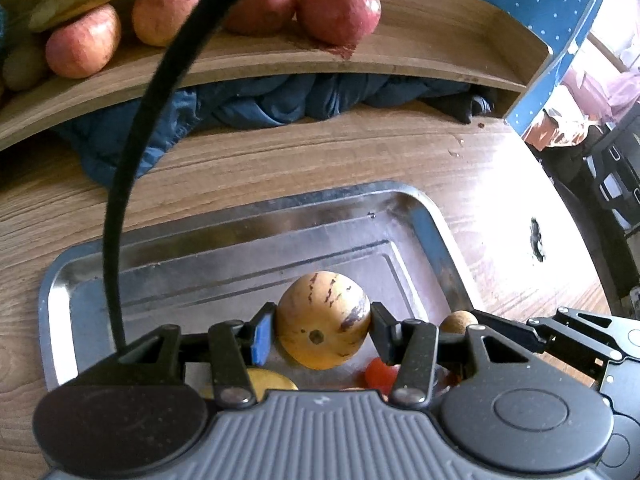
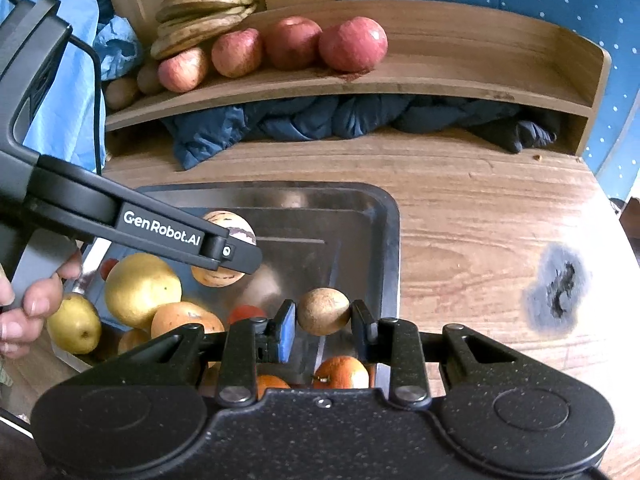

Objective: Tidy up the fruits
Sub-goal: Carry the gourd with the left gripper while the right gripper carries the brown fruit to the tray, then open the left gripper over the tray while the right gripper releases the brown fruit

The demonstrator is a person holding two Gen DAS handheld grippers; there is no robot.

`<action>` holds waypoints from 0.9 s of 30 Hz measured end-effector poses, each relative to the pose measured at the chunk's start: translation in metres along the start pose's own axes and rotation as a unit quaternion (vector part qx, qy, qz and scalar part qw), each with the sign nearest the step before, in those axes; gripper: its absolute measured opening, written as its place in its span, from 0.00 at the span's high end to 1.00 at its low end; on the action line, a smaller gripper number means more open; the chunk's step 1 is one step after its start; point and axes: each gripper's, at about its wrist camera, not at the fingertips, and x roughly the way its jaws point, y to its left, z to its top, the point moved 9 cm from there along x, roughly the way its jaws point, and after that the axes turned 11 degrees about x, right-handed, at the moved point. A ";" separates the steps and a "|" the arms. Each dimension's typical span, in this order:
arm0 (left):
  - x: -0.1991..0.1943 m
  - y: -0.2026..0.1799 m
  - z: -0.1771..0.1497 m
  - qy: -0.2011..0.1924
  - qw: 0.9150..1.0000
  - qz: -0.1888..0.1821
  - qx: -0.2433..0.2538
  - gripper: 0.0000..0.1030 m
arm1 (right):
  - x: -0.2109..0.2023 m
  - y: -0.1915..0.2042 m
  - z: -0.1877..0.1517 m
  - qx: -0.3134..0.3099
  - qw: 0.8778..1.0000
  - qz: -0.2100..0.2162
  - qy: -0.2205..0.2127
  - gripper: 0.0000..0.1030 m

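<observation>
Steel tray (image 2: 384, 216) on the worktop (image 2: 480, 220) is seen holding several loose fruits, while apples (image 2: 354, 44) and bananas (image 2: 204, 8) are already ranged on the shelf (image 2: 460, 80); sorting is judged partly done. A striped yellow melon (image 1: 322, 320) is clamped between the pads of the left claw (image 1: 320, 330). A small brown fruit (image 2: 324, 316) is gripped in the nearly closed right claw (image 2: 324, 326), over the tray.

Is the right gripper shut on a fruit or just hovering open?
Shut on it: the right gripper has both pads pressed against a small brown fruit above the metal tray.
</observation>
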 end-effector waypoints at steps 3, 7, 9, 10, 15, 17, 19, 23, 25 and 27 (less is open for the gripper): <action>0.001 0.000 -0.001 0.004 1.000 0.000 0.004 0.48 | 0.001 -0.001 -0.003 0.004 1.000 -0.002 0.002 0.69; 0.001 0.000 -0.001 0.004 1.000 -0.002 0.010 0.48 | 0.001 -0.001 -0.005 0.008 1.000 -0.005 0.004 0.69; 0.002 0.000 0.000 0.004 1.000 -0.002 0.012 0.48 | 0.000 -0.001 -0.005 0.009 1.000 -0.006 0.004 0.69; 0.002 0.000 0.000 0.004 1.000 -0.002 0.012 0.48 | 0.000 -0.001 -0.005 0.010 1.000 -0.006 0.003 0.69; 0.002 0.000 0.000 0.005 1.000 -0.003 0.015 0.48 | 0.001 -0.001 -0.005 0.011 1.000 -0.008 0.004 0.69; 0.002 0.000 -0.001 0.005 1.000 -0.003 0.016 0.48 | 0.001 -0.001 -0.005 0.011 1.000 -0.007 0.005 0.69; 0.002 0.000 -0.001 0.005 1.000 -0.003 0.015 0.48 | 0.002 -0.001 -0.005 0.011 1.000 -0.008 0.006 0.69; 0.001 0.000 -0.001 0.006 1.000 -0.003 0.015 0.47 | 0.002 -0.001 -0.005 0.010 1.000 -0.008 0.005 0.68; 0.001 0.000 -0.001 0.005 1.000 -0.002 0.015 0.48 | 0.002 -0.001 -0.005 0.009 1.000 -0.009 0.006 0.68; 0.000 0.001 -0.001 0.003 1.000 -0.002 0.014 0.48 | 0.003 -0.001 -0.006 0.008 1.000 -0.010 0.005 0.67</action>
